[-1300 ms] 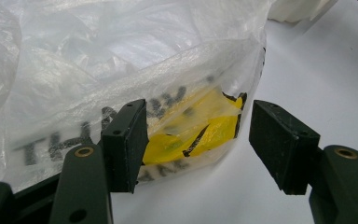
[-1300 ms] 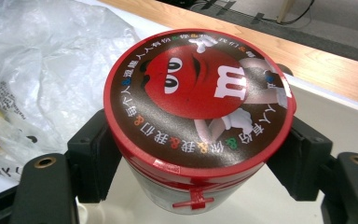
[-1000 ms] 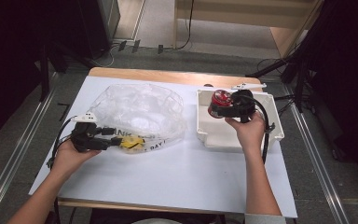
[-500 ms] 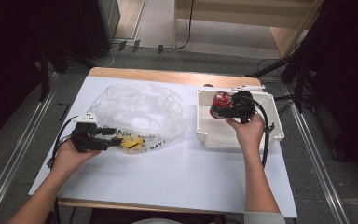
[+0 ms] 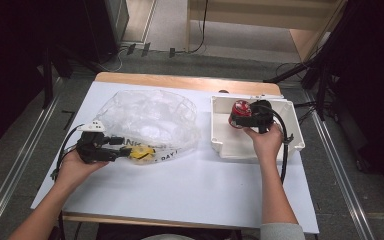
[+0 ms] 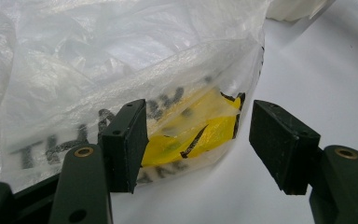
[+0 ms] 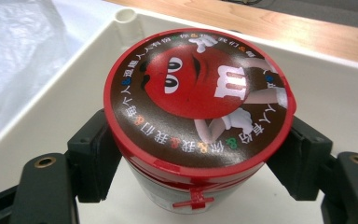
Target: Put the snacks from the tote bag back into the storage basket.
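Candy tub (image 7: 198, 116), red-faced lid up close, between right gripper (image 7: 200, 154) jaws.

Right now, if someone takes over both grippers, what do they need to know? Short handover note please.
Right gripper: jaws closed on the red-lidded candy tub, upright inside the white bin at the table's right.
Left gripper: jaws open at the edge of the clear plastic bag; one pad touches the film, the other is clear of it. A yellow item lies inside the bag at that edge.
Done: tub gripped.
Left, probably: lift the tub out of the bin, get a hold on the bag's edge, and put the tub in the bag. The bag's mouth is hard to make out.
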The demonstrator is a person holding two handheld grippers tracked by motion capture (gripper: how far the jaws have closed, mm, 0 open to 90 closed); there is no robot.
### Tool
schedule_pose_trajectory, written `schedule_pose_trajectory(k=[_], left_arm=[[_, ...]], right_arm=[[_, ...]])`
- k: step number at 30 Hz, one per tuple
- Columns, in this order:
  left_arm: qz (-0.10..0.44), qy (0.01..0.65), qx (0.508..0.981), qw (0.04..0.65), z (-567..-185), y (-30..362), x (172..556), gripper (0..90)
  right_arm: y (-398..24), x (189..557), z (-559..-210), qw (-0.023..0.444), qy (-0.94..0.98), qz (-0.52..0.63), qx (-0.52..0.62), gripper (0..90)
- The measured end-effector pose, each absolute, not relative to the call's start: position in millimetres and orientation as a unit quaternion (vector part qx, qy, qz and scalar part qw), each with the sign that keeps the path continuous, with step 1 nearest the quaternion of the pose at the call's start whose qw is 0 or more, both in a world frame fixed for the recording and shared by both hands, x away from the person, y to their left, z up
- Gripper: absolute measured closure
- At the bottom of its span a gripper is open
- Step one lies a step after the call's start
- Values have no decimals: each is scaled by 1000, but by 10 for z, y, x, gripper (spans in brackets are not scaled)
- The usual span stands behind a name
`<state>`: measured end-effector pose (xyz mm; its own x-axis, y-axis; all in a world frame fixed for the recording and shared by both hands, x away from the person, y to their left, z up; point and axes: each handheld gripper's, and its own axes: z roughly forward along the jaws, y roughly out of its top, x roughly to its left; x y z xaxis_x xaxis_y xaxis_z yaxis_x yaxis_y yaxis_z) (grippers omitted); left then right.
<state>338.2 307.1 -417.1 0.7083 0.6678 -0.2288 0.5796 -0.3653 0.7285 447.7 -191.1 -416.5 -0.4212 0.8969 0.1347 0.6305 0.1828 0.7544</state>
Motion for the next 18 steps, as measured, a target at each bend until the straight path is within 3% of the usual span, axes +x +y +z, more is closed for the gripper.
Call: schedule_pose_trajectory(k=[18], left_arm=[[52,377,826,416,-4177,3065,3382,380]], right_arm=[[-2045,4623,-4439,186,741,351,541,268]])
